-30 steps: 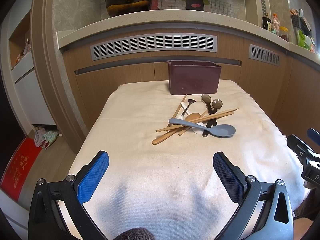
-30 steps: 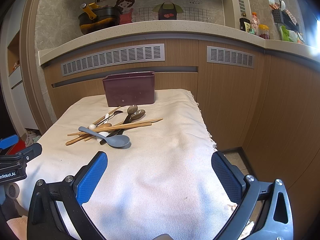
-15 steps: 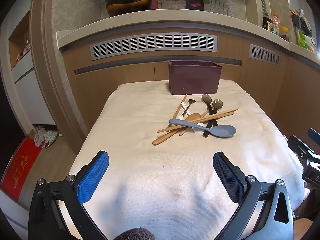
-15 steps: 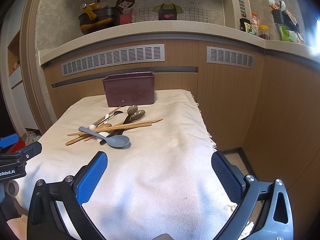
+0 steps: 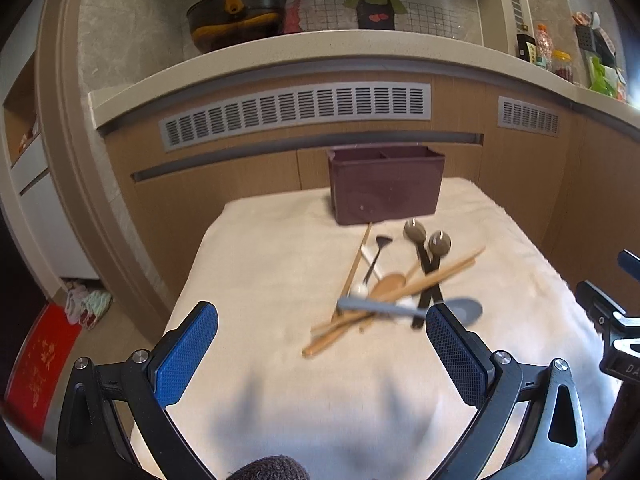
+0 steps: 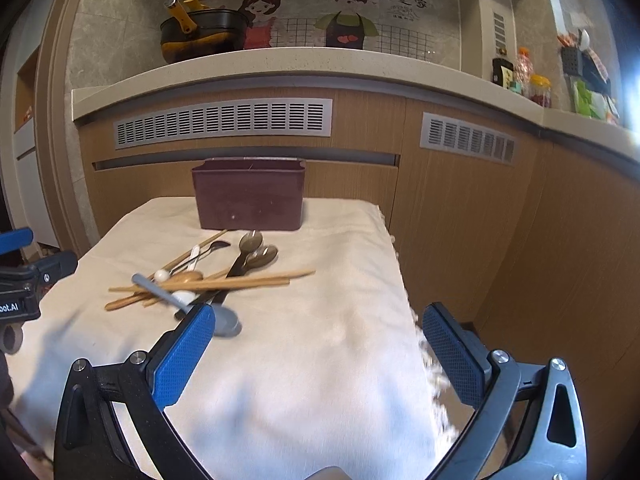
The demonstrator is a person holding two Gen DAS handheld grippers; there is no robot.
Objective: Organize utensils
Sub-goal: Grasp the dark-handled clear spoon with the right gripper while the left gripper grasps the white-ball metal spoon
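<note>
Left wrist view: the left gripper (image 5: pixel 322 344) is hovering over the near part of the desk (image 5: pixel 260 264), jaws spread wide and holding nothing. A cream cloth is covering the desk.

Item, utensil pile (image 5: pixel 394 292): lying loose at mid-desk, just ahead and to the right of the left gripper. It is comprising a grey spoon (image 5: pixel 404 310) lying across the top at the near side, a pair of wooden chopsticks (image 5: pixel 436 276) crossing the heap, a wooden spoon (image 5: pixel 384 288), two dark-handled spoons (image 5: pixel 428 240) pointing far, and small white-tipped pieces. The frame is blurring here, so finer detail cannot be told.

Item, maroon holder (image 5: pixel 386 184): standing upright at the far edge of the desk, just beyond the pile, with a divider splitting it into compartments.

Right wrist view: the right gripper (image 6: pixel 318 344) is hanging over the near right part of the desk, jaws spread and empty, its left pad overlapping the grey spoon's bowl in this view.
</note>
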